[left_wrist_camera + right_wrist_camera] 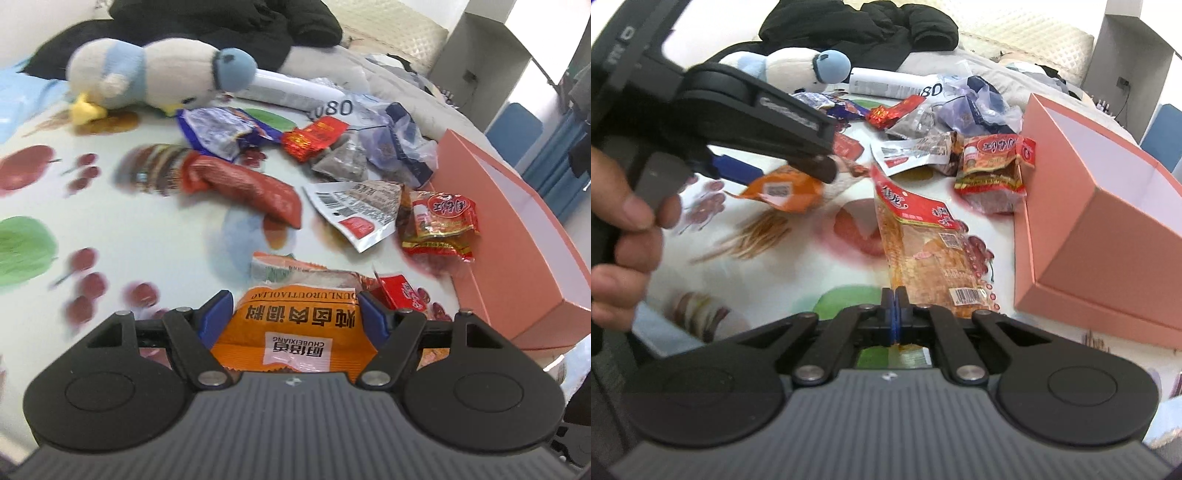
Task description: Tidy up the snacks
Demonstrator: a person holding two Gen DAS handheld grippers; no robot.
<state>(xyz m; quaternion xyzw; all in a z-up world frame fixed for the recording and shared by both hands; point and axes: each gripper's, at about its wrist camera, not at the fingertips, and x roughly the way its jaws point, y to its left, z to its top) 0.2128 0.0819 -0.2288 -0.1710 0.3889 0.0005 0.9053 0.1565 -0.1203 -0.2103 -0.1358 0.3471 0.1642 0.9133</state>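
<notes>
Right claw [894, 295] pinches the long orange-red packet [931, 254], pointing ahead; pink box [1108, 229] just right. Left claw [293, 314] apparently grips the orange pouch [295, 325].

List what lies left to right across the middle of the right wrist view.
Hand → orange packet in the left gripper → clear red-topped packet → red packet → pink box.

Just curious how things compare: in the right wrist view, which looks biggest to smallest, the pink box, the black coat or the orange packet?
Pink box, black coat, orange packet. The box is nearer the camera, so its lead is unsure.
</notes>
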